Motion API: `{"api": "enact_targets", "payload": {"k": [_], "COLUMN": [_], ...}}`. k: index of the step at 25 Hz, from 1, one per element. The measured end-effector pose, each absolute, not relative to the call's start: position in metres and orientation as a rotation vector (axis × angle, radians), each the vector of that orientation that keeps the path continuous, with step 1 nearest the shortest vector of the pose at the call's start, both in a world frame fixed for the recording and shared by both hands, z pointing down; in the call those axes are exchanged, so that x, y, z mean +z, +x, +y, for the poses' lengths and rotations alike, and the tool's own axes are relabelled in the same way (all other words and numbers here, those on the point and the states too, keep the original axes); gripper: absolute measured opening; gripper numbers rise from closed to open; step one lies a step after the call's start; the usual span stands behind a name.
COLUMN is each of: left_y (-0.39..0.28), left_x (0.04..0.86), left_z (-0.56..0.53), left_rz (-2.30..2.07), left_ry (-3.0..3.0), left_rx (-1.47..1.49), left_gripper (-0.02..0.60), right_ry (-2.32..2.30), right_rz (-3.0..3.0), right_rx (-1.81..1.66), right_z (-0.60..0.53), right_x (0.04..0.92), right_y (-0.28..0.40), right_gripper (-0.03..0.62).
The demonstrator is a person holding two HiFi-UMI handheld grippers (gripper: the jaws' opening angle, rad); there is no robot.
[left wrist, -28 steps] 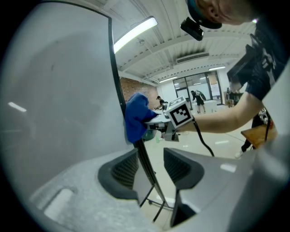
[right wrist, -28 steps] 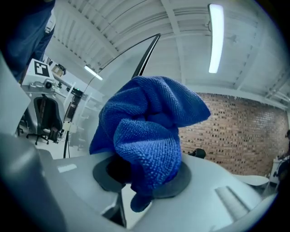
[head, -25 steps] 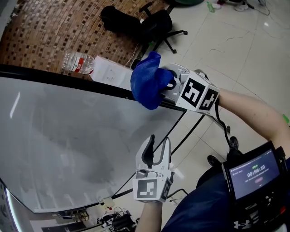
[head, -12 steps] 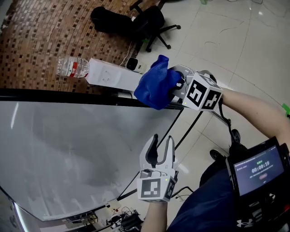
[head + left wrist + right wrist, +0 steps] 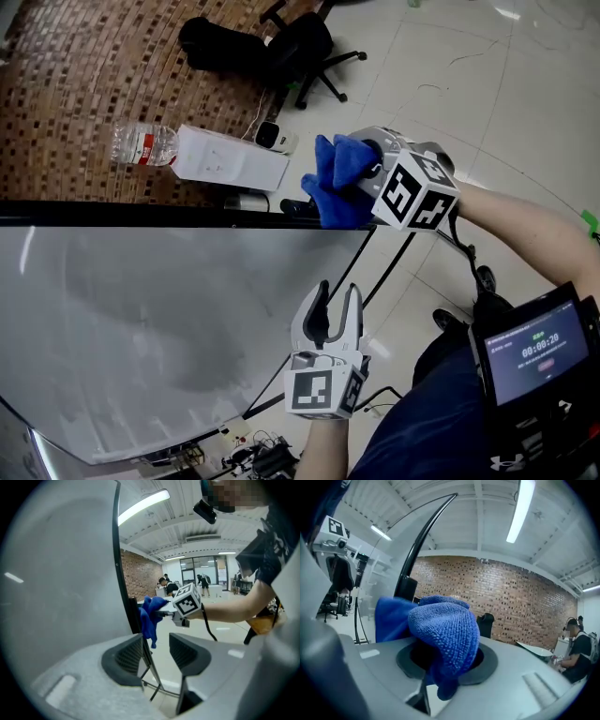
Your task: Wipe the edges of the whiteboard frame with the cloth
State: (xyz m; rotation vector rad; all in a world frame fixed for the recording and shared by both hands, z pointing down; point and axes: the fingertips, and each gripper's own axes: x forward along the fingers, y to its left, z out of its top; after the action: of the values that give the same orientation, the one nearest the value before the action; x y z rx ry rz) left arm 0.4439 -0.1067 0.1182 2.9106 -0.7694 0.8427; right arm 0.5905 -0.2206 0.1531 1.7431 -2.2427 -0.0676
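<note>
The whiteboard's black frame (image 5: 141,215) runs along the top edge and down the right edge. My right gripper (image 5: 361,173) is shut on a bunched blue cloth (image 5: 333,187), which rests against the frame's top right corner. In the right gripper view the cloth (image 5: 440,630) fills the jaws, with the frame (image 5: 419,541) curving away behind it. My left gripper (image 5: 333,305) is lower down at the right edge. Its jaws stand apart, the frame edge (image 5: 117,550) lies along the left jaw, and floor shows in the gap. The left gripper view also shows the cloth (image 5: 149,616) ahead.
Beyond the board, on the brick-patterned floor, lie a water bottle (image 5: 141,145) and a white box (image 5: 230,159). A black office chair (image 5: 300,42) stands further off. The board's stand has a caster (image 5: 483,277) on the tiled floor. People sit in the background (image 5: 581,644).
My right gripper has come down with the cloth, from above the top edge onto the frame's top right corner. The left gripper has stayed at the right edge.
</note>
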Motion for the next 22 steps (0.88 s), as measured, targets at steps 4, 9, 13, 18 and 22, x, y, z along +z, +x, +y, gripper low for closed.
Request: {"api": "enact_targets", "payload": {"k": [4,9,13,18,22], "left_y": [0.439,0.435,0.436,0.441,0.442], "left_x": [0.121,0.143,0.148,0.136,0.139], "left_z": [-0.106,-0.095,-0.094,-0.106,-0.108], "left_rz": [-0.73,-0.792,-0.762,-0.735,-0.695], "left_ry": [2.929,2.899,2.886,2.868,2.861], "left_rx": [0.835,0.83,0.841,0.844,0.865], "left_gripper": [0.178,0.178,0.178,0.176,0.176], "right_ry": [1.845,1.948,1.899,1.711,1.723], "right_rz": [-2.317,-2.575,-2.732,-2.936,-2.929], "right_rx": [-0.17,-0.15,-0.017,-0.044,0.046], "right_z": [-0.223,-0.202,-0.199,-0.185,-0.189], "right_x": [0.104,0.084,0.099,0.087,0.099], "right_y": [0.576,0.557,0.549,0.535,0.536], "right_gripper": [0.114,0.114,0.114,0.114,0.114]}}
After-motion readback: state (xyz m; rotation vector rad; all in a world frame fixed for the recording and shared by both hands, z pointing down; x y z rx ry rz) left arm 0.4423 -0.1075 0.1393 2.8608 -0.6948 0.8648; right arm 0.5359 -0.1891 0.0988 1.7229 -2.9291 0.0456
